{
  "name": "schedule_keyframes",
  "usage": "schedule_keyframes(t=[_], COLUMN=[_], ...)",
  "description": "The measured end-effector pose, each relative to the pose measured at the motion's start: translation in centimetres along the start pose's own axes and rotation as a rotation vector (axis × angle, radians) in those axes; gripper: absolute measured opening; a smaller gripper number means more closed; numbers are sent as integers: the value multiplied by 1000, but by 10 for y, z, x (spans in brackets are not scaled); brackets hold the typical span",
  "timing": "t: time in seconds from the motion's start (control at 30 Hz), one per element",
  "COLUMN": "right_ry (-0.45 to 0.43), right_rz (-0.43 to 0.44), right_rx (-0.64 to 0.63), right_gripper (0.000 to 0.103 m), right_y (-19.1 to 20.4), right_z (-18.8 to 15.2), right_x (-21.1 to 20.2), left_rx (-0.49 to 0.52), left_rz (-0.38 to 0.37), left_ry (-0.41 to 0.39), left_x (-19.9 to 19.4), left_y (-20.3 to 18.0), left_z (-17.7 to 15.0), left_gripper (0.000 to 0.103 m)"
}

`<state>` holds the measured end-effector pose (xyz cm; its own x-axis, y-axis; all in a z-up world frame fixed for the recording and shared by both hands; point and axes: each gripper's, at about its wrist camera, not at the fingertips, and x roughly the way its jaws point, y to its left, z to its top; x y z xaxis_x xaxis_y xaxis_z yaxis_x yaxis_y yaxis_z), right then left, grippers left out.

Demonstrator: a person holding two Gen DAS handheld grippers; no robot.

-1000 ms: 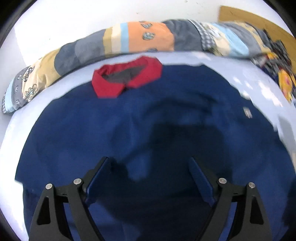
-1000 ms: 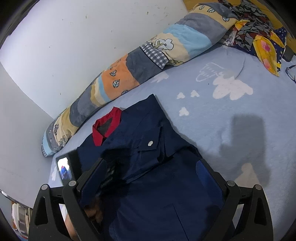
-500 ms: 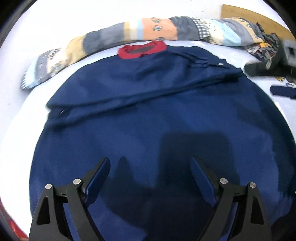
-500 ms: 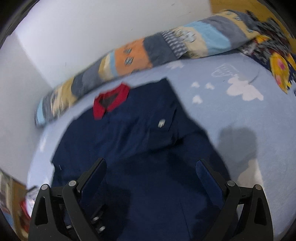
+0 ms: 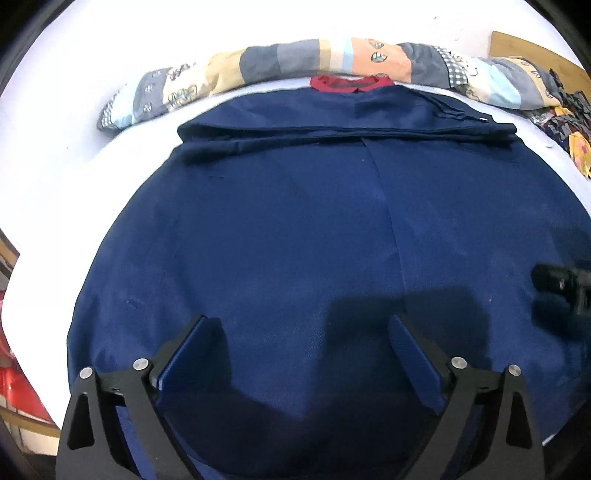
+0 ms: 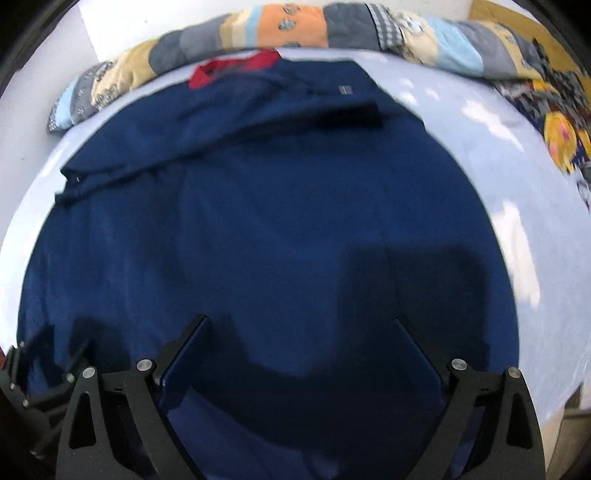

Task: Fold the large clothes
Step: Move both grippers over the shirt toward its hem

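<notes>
A large navy garment (image 5: pixel 280 229) with a red collar (image 5: pixel 351 82) lies flat on the pale blue bed; its sleeves are folded across the chest below the collar. It also fills the right wrist view (image 6: pixel 266 229), with the red collar (image 6: pixel 236 68) at the far end. My left gripper (image 5: pixel 303 343) is open and empty, just above the garment's near hem. My right gripper (image 6: pixel 301 343) is open and empty over the hem too. The right gripper shows at the right edge of the left wrist view (image 5: pixel 565 284); the left gripper shows at the lower left of the right wrist view (image 6: pixel 33 373).
A long patchwork bolster (image 5: pixel 332 62) (image 6: pixel 288 33) lies along the white wall behind the collar. A heap of patterned clothes (image 5: pixel 565 122) (image 6: pixel 554 110) sits at the far right. The pale blue bedsheet (image 6: pixel 480 122) lies right of the garment. A red object (image 5: pixel 14 387) is beyond the bed's left edge.
Both grippers have pulled back from near the collar and chest towards the garment's near hem, so the whole garment now shows. Both stay open and empty.
</notes>
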<state>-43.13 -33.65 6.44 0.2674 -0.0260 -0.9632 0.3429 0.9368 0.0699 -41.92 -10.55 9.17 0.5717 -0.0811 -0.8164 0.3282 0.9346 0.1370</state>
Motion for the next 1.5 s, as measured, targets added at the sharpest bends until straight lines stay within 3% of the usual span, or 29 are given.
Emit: schedule_keyframes(t=[0.2, 0.6, 0.77, 1.2, 1.5], right_ry=[-24, -156, -155, -254, -270], right_rz=[-92, -78, -72, -56, -53], right_rx=[-78, -39, -39, -78, -105], right_gripper=[102, 102, 102, 102, 102], right_y=[13, 8, 9, 8, 7], right_z=[-30, -50, -47, -61, -63], right_x=[0, 1, 1, -1, -2], left_rx=[-21, -34, -43, -13, 8], left_rz=[6, 7, 11, 5, -9], left_ry=[-52, -85, -140, -148, -151], left_x=[3, 6, 4, 4, 2], left_y=[0, 8, 9, 12, 15], left_z=[-17, -23, -31, -35, -39], left_gripper=[103, 103, 103, 103, 103])
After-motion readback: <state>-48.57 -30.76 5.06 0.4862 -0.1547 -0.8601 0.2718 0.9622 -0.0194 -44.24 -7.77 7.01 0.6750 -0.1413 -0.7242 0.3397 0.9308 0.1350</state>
